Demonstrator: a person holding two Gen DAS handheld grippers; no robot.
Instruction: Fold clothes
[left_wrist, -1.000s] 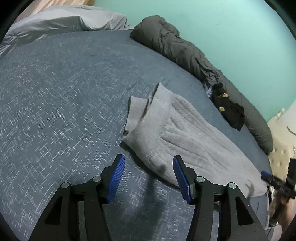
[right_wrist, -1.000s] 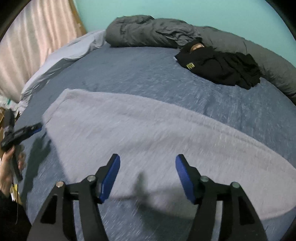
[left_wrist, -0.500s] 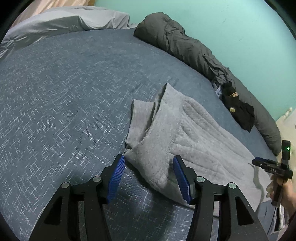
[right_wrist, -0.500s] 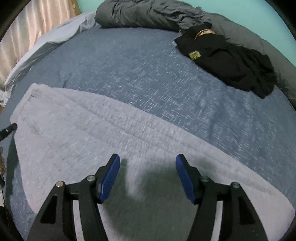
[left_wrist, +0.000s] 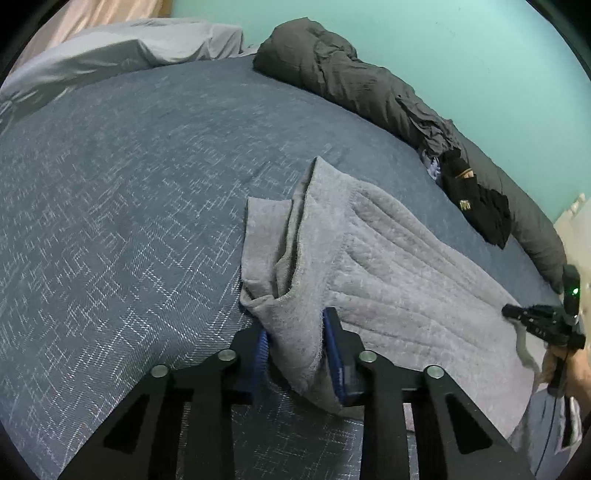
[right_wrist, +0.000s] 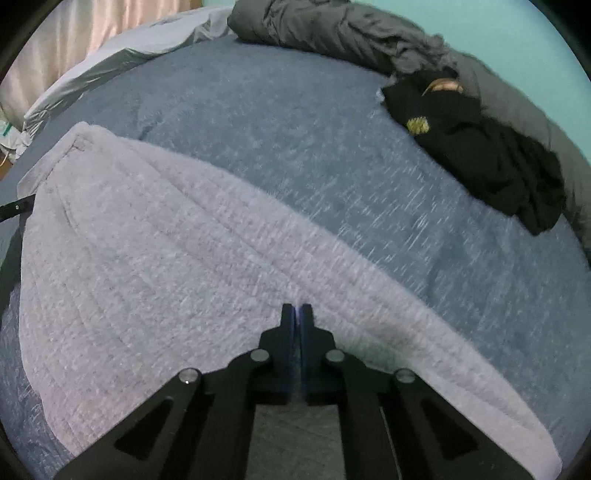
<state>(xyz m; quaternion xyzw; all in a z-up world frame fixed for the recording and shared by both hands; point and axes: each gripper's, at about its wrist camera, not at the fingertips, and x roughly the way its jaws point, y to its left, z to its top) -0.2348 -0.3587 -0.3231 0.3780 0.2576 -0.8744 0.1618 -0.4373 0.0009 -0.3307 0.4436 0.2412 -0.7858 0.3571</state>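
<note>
A grey fleece garment (left_wrist: 388, 269) is spread across the bed (left_wrist: 129, 184). One bunched corner is pinched between the left tool (left_wrist: 297, 343) pads. The right tool (right_wrist: 296, 314) is clamped down at the opposite edge, probably on fabric, though that view's blurry. A black garment (right_wrist: 476, 147) is heaped by the dark duvet (left_wrist: 351, 85).

Dim, even indoor light — soft shadows only; strong fisheye bending and black corners; right wrist view motion-blurred.
</note>
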